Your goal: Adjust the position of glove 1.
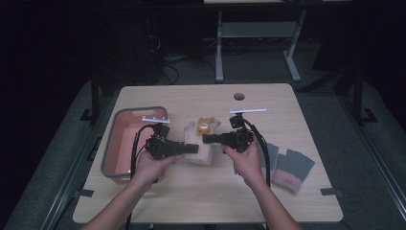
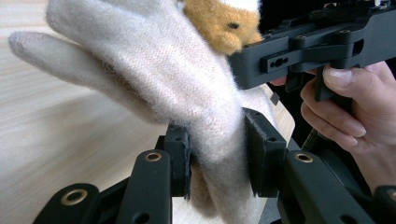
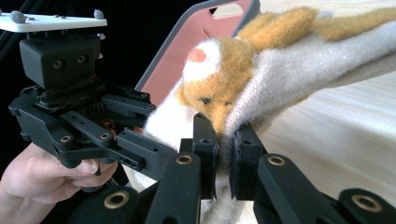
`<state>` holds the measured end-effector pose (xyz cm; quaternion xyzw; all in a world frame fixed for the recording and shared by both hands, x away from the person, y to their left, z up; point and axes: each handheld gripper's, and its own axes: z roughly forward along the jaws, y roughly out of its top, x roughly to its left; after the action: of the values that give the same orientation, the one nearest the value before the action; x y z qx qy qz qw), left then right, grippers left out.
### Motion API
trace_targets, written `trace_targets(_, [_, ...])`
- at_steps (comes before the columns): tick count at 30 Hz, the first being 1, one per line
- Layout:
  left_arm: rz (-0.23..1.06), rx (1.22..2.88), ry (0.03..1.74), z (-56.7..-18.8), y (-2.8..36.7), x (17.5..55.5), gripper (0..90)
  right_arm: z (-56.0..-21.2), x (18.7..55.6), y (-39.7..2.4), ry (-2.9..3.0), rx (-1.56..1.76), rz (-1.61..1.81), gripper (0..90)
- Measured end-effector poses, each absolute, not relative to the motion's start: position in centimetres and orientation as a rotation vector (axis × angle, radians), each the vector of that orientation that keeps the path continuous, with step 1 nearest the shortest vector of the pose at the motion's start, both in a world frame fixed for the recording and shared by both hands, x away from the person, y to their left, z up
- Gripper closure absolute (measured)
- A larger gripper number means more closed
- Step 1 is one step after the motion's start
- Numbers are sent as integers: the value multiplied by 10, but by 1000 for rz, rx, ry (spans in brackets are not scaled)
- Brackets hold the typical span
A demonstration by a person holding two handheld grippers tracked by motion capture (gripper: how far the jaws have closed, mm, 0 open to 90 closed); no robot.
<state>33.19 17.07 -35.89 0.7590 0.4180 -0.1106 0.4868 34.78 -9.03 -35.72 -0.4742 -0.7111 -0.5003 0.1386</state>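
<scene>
High view: both hands meet over the middle of the wooden counter [image 1: 268,100], the left tongs [image 1: 191,148] and right tongs [image 1: 209,139] pinching a cream knitted glove [image 1: 201,152] between them. A pink bin [image 1: 116,125] sits at the left, two grey gloves [image 1: 286,165] at the right.

Left gripper view: the left tongs [image 2: 217,156] clamp the cream glove's cuff, its fingers hanging leftward above the counter.

Right gripper view: the right tongs [image 3: 225,154] pinch the glove's edge just below its orange plush animal trim [image 3: 224,74].
</scene>
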Motion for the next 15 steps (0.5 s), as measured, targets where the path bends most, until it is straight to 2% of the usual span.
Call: trace_targets(15, [-238, 1831, 1026, -347, 192, 333, 651, -343, 358, -69, -2080, -1329, -1431, 827])
